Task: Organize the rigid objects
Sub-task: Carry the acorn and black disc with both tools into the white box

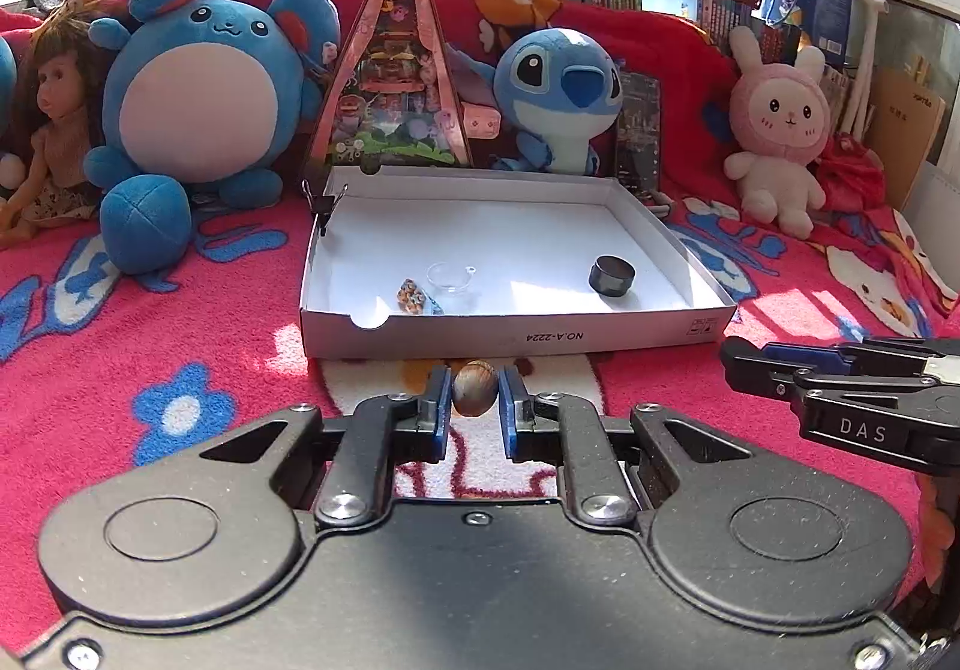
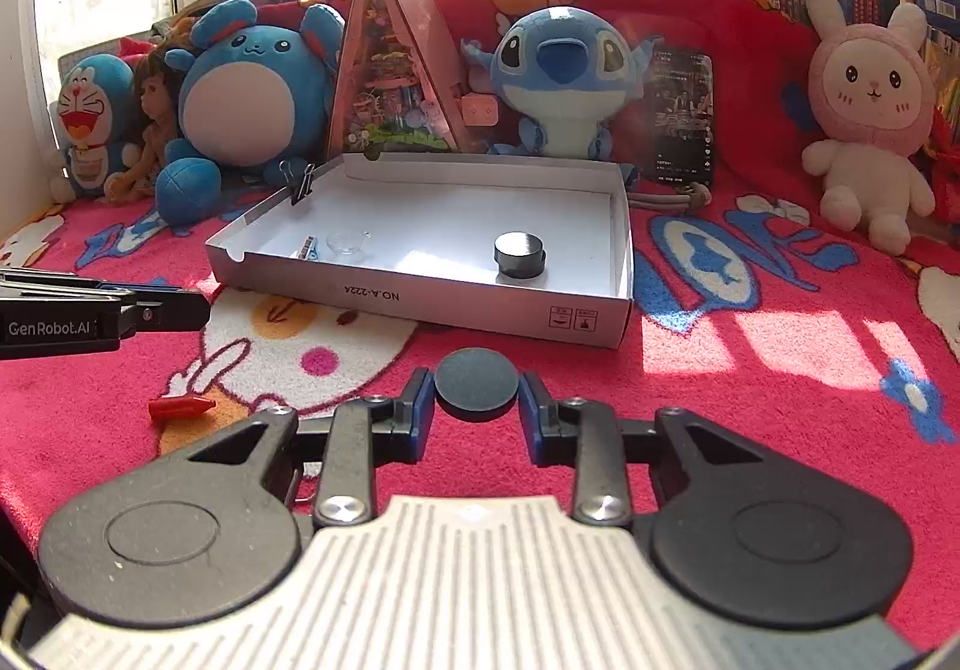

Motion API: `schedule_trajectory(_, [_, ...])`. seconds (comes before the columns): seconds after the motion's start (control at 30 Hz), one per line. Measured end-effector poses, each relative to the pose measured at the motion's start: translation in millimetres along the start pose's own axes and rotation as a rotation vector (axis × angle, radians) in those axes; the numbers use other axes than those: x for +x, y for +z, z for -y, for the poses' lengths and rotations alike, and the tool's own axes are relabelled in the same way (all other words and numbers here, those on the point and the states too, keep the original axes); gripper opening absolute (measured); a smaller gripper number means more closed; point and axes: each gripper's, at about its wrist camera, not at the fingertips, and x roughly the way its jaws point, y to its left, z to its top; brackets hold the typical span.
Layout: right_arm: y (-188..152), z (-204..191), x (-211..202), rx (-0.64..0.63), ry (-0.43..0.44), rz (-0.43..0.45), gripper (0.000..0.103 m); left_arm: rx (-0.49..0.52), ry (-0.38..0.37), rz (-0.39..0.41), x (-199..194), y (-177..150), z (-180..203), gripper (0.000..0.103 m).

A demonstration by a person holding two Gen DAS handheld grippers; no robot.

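Note:
A white cardboard box lid (image 1: 516, 337) (image 2: 420, 304) lies on the red blanket. In it are a black round container (image 1: 613, 277) (image 2: 519, 254), a clear plastic dish (image 1: 451, 278) (image 2: 349, 242) and a small beaded piece (image 1: 411, 296). My left gripper (image 1: 474, 397) is shut on a brown egg-shaped nut (image 1: 474, 395), just in front of the box's near wall. My right gripper (image 2: 476, 386) is shut on a flat dark round lid (image 2: 476, 385), also in front of the box. A red crayon-like piece (image 2: 180, 406) lies on the blanket at left.
Plush toys line the back: a blue round one (image 1: 198, 87), Stitch (image 1: 558, 93), a pink rabbit (image 1: 777, 129) and a doll (image 1: 48, 129). A triangular miniature house (image 1: 393, 69) stands behind the box. A binder clip (image 1: 324, 202) grips the box's corner.

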Motion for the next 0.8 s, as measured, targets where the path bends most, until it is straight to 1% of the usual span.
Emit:
schedule_trajectory(0.27, [57.8,17.6,36.0,0.041,-0.017,-0.069,0.035,-0.025,-0.006,-0.017,25.2,45.2,-10.3,0.016])
schedule_trajectory(0.33, [69.6,20.0,48.1,0.046,-0.016,-0.102,0.035,-0.041,-0.019,-0.044,35.3,55.1,-13.1,0.016])
schedule_trajectory(0.43, [83.1,22.7,67.0,0.051,-0.021,-0.151,0.035,-0.092,-0.037,-0.114,58.8,71.8,-21.9,0.016])
schedule_trajectory(0.53, [92.3,23.1,84.6,0.052,-0.030,-0.198,0.035,-0.133,-0.034,-0.159,80.8,83.9,-30.5,0.016])
schedule_trajectory(0.63, [98.1,21.8,99.9,0.049,-0.035,-0.239,0.035,-0.159,-0.013,-0.198,102.3,92.5,-36.8,0.016])
schedule_trajectory(0.73, [101.6,16.5,111.1,0.012,-0.062,-0.261,0.035,-0.175,0.007,-0.219,120.1,98.5,-40.1,0.016])
schedule_trajectory(0.8, [103.9,13.8,117.2,-0.003,-0.071,-0.272,0.035,-0.164,0.027,-0.219,129.1,101.2,-39.4,0.016])
